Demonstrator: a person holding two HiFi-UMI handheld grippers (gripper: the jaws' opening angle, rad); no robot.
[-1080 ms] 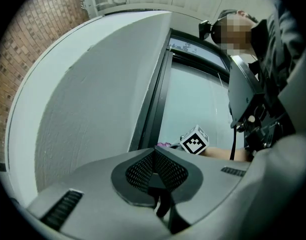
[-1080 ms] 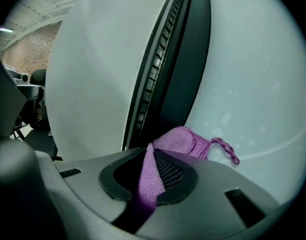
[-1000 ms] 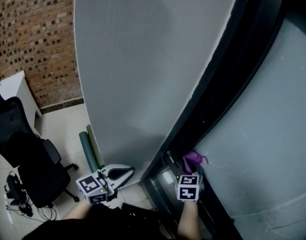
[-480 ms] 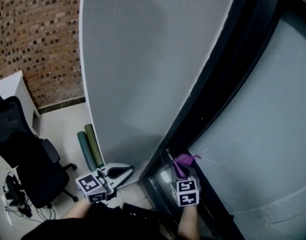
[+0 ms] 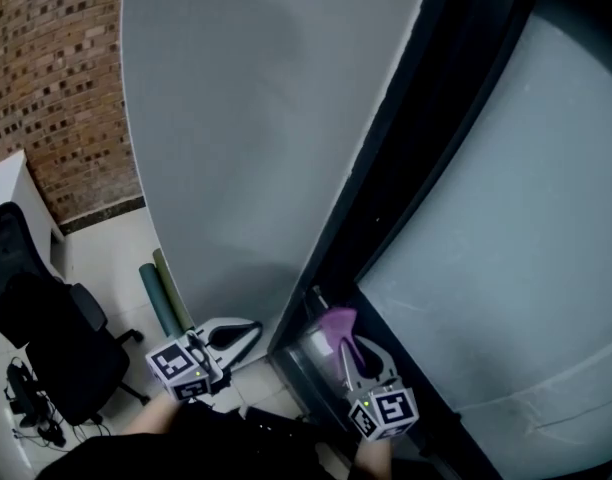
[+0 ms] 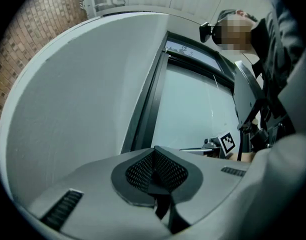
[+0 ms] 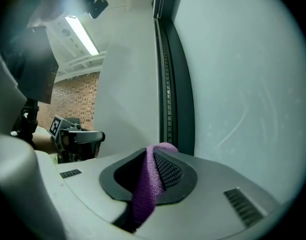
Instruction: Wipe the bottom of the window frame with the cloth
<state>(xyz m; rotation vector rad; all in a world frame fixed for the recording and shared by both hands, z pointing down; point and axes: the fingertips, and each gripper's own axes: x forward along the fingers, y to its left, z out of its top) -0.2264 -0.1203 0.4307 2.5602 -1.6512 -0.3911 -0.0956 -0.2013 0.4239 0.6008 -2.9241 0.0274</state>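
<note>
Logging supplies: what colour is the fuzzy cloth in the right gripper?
Purple; the fuzzy cloth shows best in the right gripper view.

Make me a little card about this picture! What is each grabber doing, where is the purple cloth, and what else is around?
Left gripper: jaws together, nothing in them, held near the grey wall
Right gripper: jaws shut on the purple cloth
Cloth place: by the lower corner of the dark window frame, beside the glass; cannot tell if it touches
Also around: black office chair, brick wall
</note>
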